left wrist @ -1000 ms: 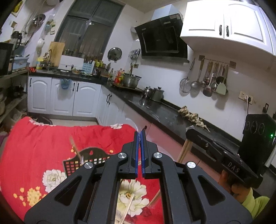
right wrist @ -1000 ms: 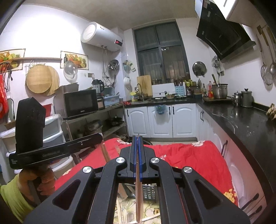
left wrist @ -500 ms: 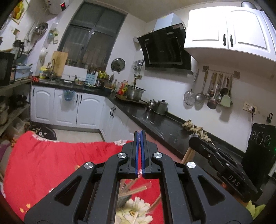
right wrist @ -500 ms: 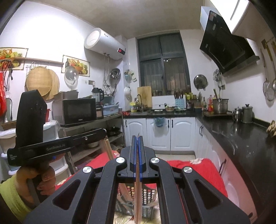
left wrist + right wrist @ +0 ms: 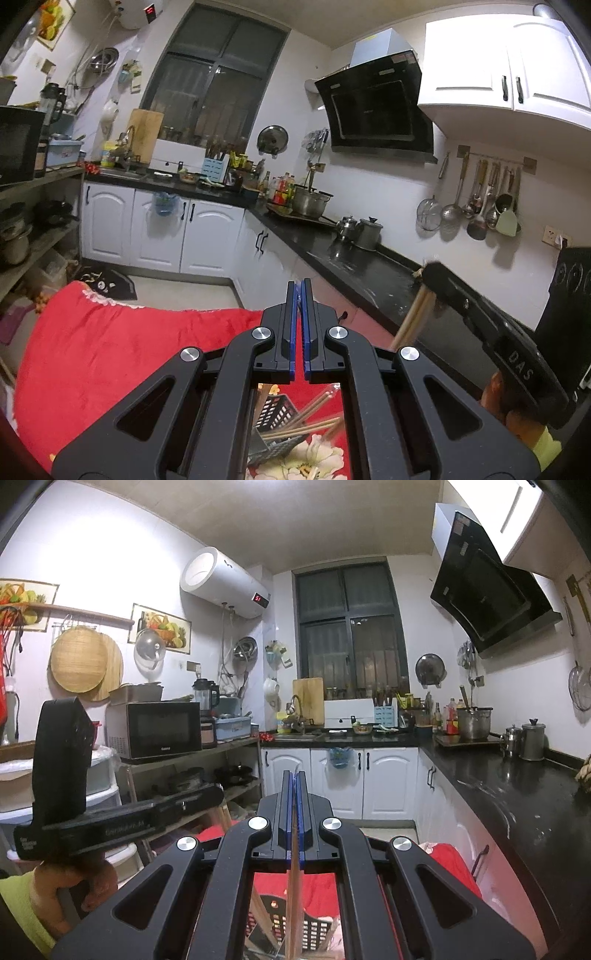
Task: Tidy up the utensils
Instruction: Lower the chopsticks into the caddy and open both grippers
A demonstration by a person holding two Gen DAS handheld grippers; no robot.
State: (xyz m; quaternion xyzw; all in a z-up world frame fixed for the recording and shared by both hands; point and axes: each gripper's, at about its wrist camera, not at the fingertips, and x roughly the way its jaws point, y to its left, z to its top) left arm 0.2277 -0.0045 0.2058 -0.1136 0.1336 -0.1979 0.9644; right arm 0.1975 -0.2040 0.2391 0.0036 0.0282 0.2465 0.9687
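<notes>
My right gripper (image 5: 294, 775) is shut on a wooden chopstick (image 5: 293, 893), seen edge-on between its blue pads. In the left wrist view the right gripper (image 5: 428, 269) shows at the right with chopsticks (image 5: 412, 321) hanging from its tip. The left gripper (image 5: 298, 291) is shut. In the right wrist view the left gripper (image 5: 219, 794) has wooden sticks (image 5: 224, 816) hanging below its tip. Under both lies a black perforated basket (image 5: 275, 410) on a red flowered cloth (image 5: 110, 350), with several chopsticks (image 5: 310, 424) poking from it.
A black countertop (image 5: 369, 273) with pots runs along the right wall, over white cabinets (image 5: 207, 236). Shelves with a microwave (image 5: 159, 731) stand on the left. A hand in a yellow-green sleeve (image 5: 22, 915) holds each gripper.
Both grippers have risen and tilted up, so the basket and the red cloth have sunk low in both views. Both stay shut on their chopsticks.
</notes>
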